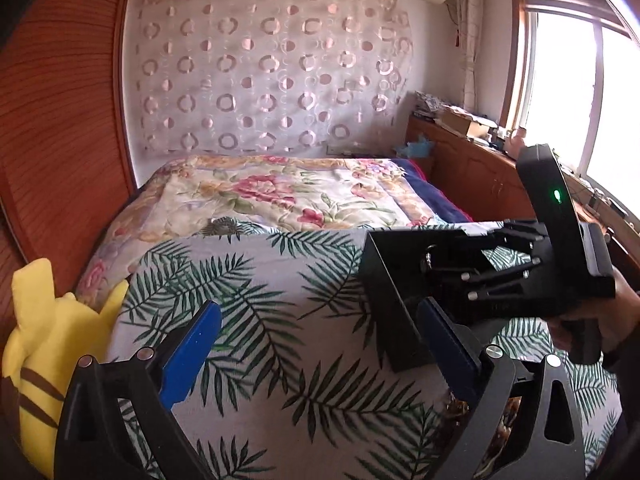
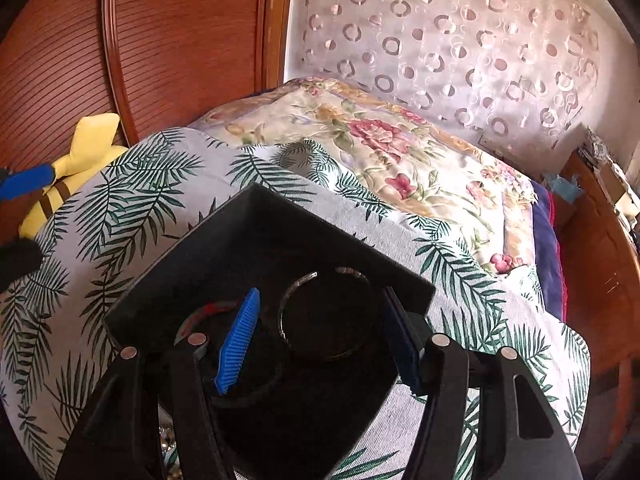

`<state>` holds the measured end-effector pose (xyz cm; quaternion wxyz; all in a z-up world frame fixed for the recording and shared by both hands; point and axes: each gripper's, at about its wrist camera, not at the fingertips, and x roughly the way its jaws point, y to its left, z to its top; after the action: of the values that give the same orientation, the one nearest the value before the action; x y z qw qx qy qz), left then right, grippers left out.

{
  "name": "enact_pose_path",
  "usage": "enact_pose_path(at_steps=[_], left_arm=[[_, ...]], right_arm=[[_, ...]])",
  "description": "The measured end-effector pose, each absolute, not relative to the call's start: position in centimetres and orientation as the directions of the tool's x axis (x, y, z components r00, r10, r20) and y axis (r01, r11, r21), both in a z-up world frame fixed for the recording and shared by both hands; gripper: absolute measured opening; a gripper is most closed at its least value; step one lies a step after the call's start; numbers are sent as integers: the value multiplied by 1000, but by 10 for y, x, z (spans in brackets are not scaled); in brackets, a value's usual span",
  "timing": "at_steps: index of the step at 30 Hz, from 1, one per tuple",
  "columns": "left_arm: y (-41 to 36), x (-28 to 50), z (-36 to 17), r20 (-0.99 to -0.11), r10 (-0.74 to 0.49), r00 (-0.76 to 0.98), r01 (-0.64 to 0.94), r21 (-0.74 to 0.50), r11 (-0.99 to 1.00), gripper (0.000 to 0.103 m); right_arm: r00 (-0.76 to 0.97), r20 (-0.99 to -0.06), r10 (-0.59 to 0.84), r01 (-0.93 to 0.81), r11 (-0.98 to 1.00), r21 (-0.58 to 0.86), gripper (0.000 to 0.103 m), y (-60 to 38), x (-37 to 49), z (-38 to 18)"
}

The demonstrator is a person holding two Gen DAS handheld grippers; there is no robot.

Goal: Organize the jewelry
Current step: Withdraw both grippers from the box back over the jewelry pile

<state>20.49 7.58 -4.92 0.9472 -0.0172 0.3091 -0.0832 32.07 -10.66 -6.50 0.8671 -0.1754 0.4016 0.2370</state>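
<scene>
The right gripper (image 2: pixel 320 344) is held over a black jewelry box (image 2: pixel 256 240) that rests on the leaf-print cloth (image 2: pixel 120 208), its jaws partly spread with nothing pressed between them. Directly between those jaws, down inside the box, a silvery bangle (image 2: pixel 316 316) is seen lying flat; just outside the left jaw a red-and-dark bracelet (image 2: pixel 208 310) is glimpsed. The left gripper (image 1: pixel 320 344) is kept beside the box with its jaws wide and only cloth between them. The sorting is judged partly done, since two pieces are already boxed, while a beaded heap (image 1: pixel 504 432) (only its edge shows below the left gripper's right jaw) is still left out. A yellow plush toy (image 1: pixel 44 360) and a floral quilt (image 1: pixel 280 196) lie beyond, blocking nothing.
</scene>
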Motion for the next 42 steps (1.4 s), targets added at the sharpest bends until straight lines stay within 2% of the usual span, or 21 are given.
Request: enact_pose_path(at_steps=[5, 12, 25, 39, 41, 42], left_arm=[[75, 193, -54, -597, -178, 782, 156, -89, 984, 94], [64, 154, -70, -623, -234, 746, 216, -106, 971, 94], [26, 96, -98, -688, -321, 651, 333, -122, 935, 94], [-14, 89, -114, -746, -344, 570, 449, -67, 891, 94], [-18, 90, -115, -748, -343, 568, 459, -59, 887, 91], [-19, 92, -117, -752, -343, 563, 462, -58, 885, 85]], right_arm=[[582, -756, 301, -545, 834, -87, 69, -118, 308, -53], [606, -695, 388, -554, 832, -19, 69, -158, 241, -34], [581, -713, 394, -538, 843, 28, 69, -207, 132, -74], [549, -717, 429, -519, 848, 109, 69, -214, 110, -98], [548, -714, 436, -516, 848, 121, 69, -216, 110, -99], [548, -714, 436, -515, 848, 122, 69, -216, 109, -99]])
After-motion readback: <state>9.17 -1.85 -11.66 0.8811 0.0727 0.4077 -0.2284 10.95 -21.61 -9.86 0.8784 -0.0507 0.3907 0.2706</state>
